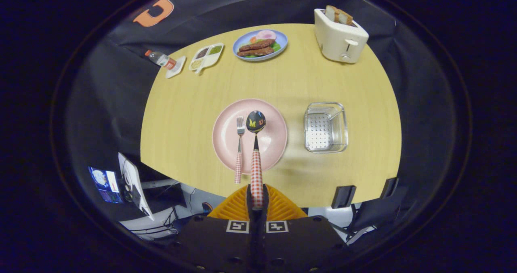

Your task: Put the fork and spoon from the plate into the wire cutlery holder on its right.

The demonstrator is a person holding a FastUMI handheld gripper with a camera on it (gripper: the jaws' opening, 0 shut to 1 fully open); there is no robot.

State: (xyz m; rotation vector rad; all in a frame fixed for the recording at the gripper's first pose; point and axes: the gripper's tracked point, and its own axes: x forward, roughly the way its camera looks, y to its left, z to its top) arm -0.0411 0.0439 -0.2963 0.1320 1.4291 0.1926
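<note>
**A:** Pale wooden table (194, 103) against black cloth. Noticed anything at the far left?

**B:** Spotted a small bottle (160, 59) lying with its cap end on a white dish (177, 68), then a divided condiment tray (207, 56) just beside it. Judged both to be table dressing, parked well clear of the job.

**A:** And nearer the middle?

**B:** Found the pink plate (226, 139) just ahead of the fingers. Saw the fork (239, 143) lying on it, tines away, checked handle hanging over the near rim. Probably left that way for an easy pinch.

**A:** Checked the spoon (255, 143)?

**B:** Found it just right of the fork, bowl over the plate. Saw the gripper (257, 198) clamped on the end of its checked handle, both fingers pressing. Looked raised, though could not tell for sure. Held by the tail, presumably so as to drop in bowl first.

**A:** Further right?

**B:** Noted a blue plate of food (282, 43) at the back. Found the wire cutlery holder (325, 127) near the pink plate's right side, with nothing in it. Saw a toaster (339, 38) with bread (339, 15) behind it.
</note>
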